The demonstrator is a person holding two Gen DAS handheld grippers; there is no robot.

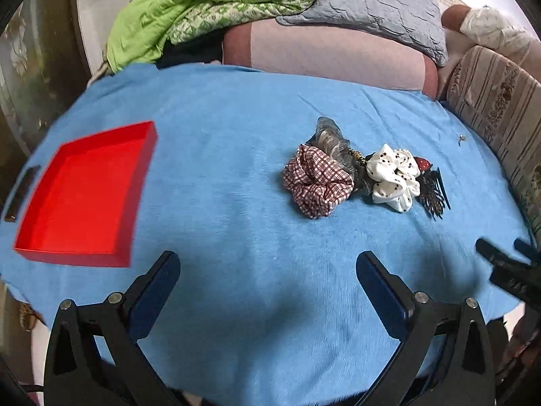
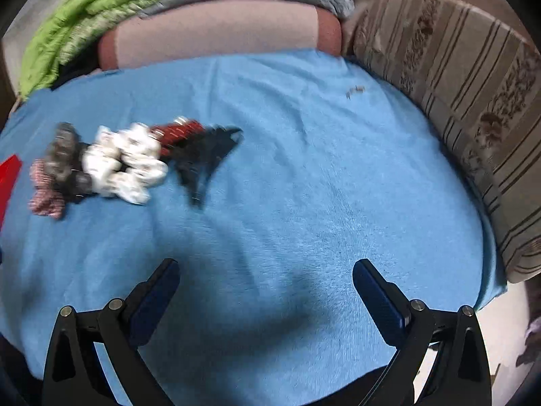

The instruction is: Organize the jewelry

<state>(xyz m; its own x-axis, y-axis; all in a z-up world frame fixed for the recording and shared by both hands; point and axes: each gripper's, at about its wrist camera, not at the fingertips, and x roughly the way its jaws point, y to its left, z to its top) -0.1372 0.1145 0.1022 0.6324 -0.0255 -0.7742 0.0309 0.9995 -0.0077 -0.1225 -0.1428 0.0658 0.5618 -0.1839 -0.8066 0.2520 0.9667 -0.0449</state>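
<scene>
A pile of hair accessories lies on the blue cloth (image 1: pixel 236 176): a red checked scrunchie (image 1: pixel 316 182), a grey sheer scrunchie (image 1: pixel 329 135), a white dotted scrunchie (image 1: pixel 394 176), a red clip (image 1: pixel 424 164) and a dark comb (image 1: pixel 436 193). An empty red tray (image 1: pixel 84 193) sits at the left. My left gripper (image 1: pixel 267 270) is open and empty, hovering near the front edge. My right gripper (image 2: pixel 265 277) is open and empty; the pile (image 2: pixel 128 159) lies to its far left, blurred. The right gripper also shows in the left wrist view (image 1: pixel 507 257).
A tiny metal piece (image 1: pixel 461 139) lies alone on the cloth at the right, also in the right wrist view (image 2: pixel 355 92). A striped cushion (image 2: pixel 456 101) borders the right edge. A pink bolster (image 1: pixel 331 57), a grey pillow and a green blanket (image 1: pixel 189 10) lie behind.
</scene>
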